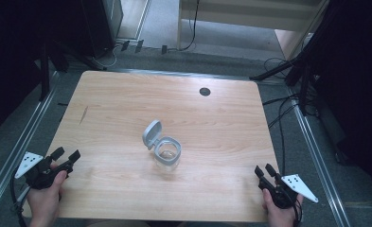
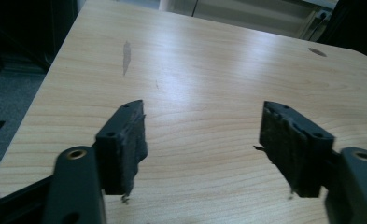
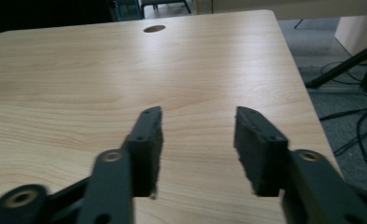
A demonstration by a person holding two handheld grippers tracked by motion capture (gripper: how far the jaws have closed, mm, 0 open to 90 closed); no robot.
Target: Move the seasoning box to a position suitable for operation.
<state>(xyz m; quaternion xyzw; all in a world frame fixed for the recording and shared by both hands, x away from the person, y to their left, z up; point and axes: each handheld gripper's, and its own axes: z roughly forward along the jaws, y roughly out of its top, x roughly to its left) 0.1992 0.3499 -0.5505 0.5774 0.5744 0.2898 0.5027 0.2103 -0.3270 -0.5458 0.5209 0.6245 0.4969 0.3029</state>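
High view: small clear glass jar with grey hinged lid stands mid-table on the light wooden tabletop, lid flipped up and back, mouth open. Jar interior unclear, looks empty. Left gripper at the near-left edge, right gripper at the near-right corner, both well apart from the jar. Both jaw pairs parted, holding nothing. Judgement: either opening is done, or closing is yet to begin; no reach under way.

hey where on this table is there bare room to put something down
Nearly everywhere. The wooden table is bare from the open-lidded clear jar to every edge. Only the near corners are taken, by the left gripper and right gripper, both open and empty.
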